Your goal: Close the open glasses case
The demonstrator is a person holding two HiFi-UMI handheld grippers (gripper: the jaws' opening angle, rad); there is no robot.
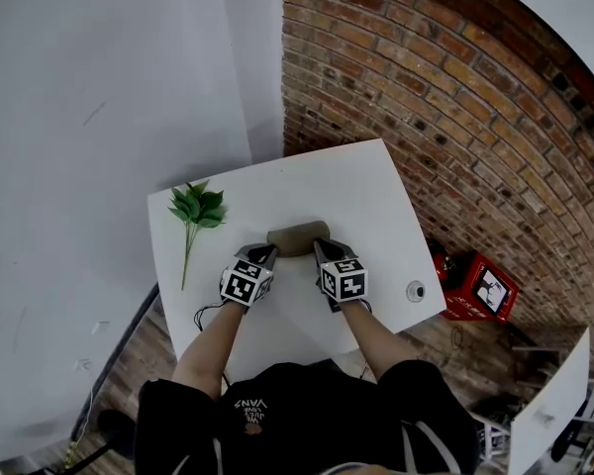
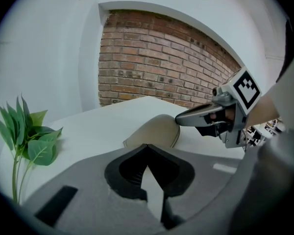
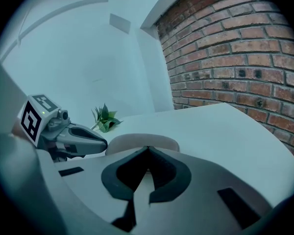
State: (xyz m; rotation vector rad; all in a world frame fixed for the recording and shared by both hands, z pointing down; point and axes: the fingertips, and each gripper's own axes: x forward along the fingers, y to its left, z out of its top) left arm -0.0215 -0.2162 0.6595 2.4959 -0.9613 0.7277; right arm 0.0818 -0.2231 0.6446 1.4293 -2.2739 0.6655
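A tan glasses case (image 1: pixel 297 237) lies near the middle of the white table (image 1: pixel 356 186), and I see no gap between lid and base. My left gripper (image 1: pixel 266 253) is shut at the case's left end. At the right end, my right gripper (image 1: pixel 321 247) is shut too. In the left gripper view the case (image 2: pixel 154 130) sits just beyond my shut left gripper (image 2: pixel 146 146), and the right gripper (image 2: pixel 179 119) points at its right side. In the right gripper view the case (image 3: pixel 142 142) lies beyond the shut right gripper (image 3: pixel 147 148), the left gripper (image 3: pixel 104 143) at its left. Nothing is held.
A green leafy sprig (image 1: pixel 196 211) lies at the table's left side. A small round object (image 1: pixel 415 290) sits near the right front corner. A brick wall (image 1: pixel 455 117) rises behind the table, and a red crate (image 1: pixel 480 287) stands on the floor to the right.
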